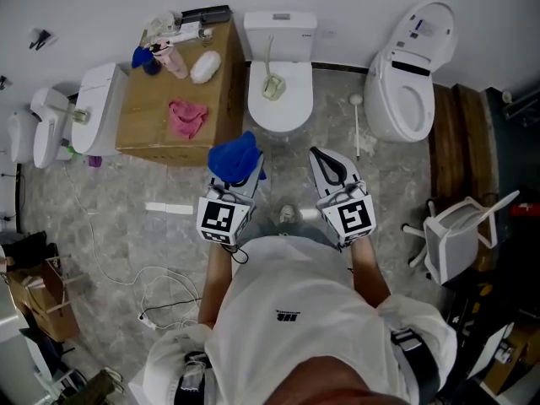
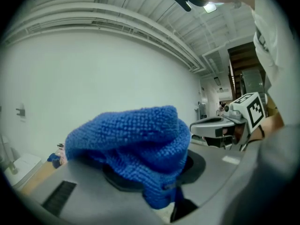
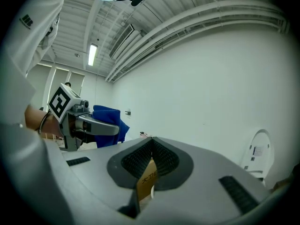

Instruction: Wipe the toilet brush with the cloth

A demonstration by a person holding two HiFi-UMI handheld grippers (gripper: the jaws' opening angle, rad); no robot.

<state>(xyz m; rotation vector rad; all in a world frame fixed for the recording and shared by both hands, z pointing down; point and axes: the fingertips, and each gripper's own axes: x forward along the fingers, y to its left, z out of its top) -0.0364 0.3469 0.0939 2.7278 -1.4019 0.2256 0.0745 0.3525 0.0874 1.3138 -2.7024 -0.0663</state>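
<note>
My left gripper (image 1: 240,160) is shut on a bunched blue cloth (image 1: 234,157), which fills the left gripper view (image 2: 136,149) and hides the jaw tips. My right gripper (image 1: 315,153) sits beside it on the right, shut with nothing in it; its ribbed pads meet at the tips (image 3: 151,142). Both point toward the middle toilet (image 1: 278,112). A white brush (image 1: 272,81) stands in that toilet's bowl. A second white long-handled brush (image 1: 357,125) lies on the floor to the bowl's right. Neither gripper touches a brush.
A cardboard box (image 1: 148,121) at the left carries a pink cloth (image 1: 187,116), a white bottle (image 1: 205,66) and small items. Another toilet (image 1: 409,83) stands at the right with its lid up, and a white cistern (image 1: 97,108) at the far left. A tipped white chair (image 1: 456,234) and floor cables (image 1: 160,285) lie nearby.
</note>
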